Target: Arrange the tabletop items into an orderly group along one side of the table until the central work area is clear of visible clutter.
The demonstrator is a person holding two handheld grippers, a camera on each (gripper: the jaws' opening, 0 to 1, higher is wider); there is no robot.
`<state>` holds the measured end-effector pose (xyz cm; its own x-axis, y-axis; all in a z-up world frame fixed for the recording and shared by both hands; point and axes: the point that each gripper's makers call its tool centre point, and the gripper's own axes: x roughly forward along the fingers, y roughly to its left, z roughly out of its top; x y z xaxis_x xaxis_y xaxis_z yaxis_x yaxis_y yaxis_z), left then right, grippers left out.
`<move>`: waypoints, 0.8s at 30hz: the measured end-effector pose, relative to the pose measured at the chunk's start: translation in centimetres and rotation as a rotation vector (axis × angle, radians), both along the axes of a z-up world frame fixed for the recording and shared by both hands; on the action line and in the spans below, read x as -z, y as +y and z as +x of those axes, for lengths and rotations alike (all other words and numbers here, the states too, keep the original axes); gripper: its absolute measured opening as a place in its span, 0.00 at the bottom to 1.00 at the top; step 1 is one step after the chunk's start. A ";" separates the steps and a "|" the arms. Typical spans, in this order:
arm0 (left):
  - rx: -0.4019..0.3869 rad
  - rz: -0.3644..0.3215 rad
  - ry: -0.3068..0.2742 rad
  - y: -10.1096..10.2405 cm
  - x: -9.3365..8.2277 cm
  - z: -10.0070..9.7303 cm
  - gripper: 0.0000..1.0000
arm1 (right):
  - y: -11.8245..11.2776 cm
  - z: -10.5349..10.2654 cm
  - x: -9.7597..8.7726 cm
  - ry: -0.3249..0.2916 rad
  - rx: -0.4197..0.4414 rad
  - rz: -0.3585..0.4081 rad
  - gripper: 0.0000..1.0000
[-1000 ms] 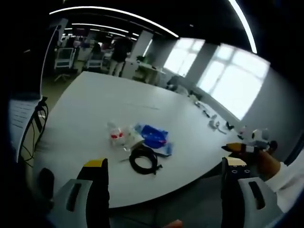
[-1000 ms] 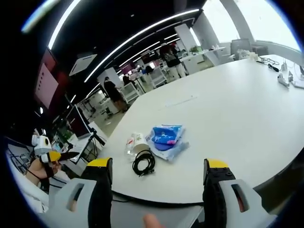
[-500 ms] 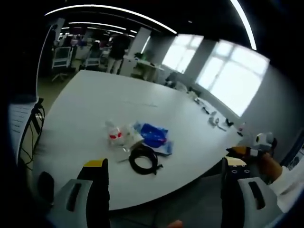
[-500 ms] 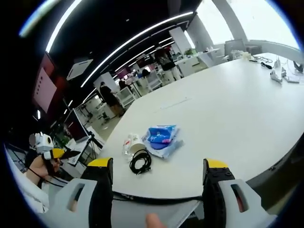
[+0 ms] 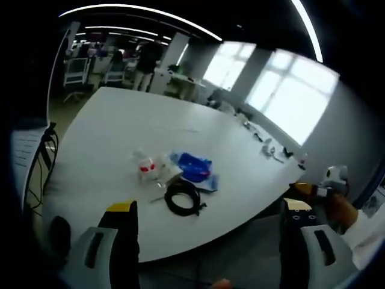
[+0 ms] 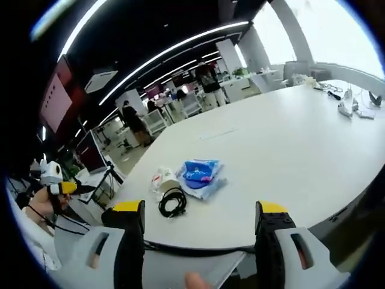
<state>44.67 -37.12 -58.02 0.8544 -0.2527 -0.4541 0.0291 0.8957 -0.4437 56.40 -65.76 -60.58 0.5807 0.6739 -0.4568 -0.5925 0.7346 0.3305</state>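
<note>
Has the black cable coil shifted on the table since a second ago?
No. The black cable coil lies just in front of the blue packet and beside the white cup, exactly as before; only the cameras drifted.

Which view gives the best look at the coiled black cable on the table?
The left gripper view: the coiled black cable lies near centre, its loop open and clear beside the blue packet. In the right gripper view the cable looks smaller and flatter.
</note>
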 end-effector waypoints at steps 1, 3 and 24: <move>0.001 -0.004 -0.004 0.1 0.1 0.0 0.95 | 0.1 0.0 0.1 -0.015 -0.016 -0.019 0.72; 0.007 -0.020 0.009 0.1 0.4 -0.2 0.95 | 0.6 -0.1 0.2 0.005 -0.009 -0.013 0.72; -0.085 0.027 0.023 1.6 0.4 1.0 0.95 | 4.8 5.0 -1.5 -0.124 -0.222 -0.106 0.65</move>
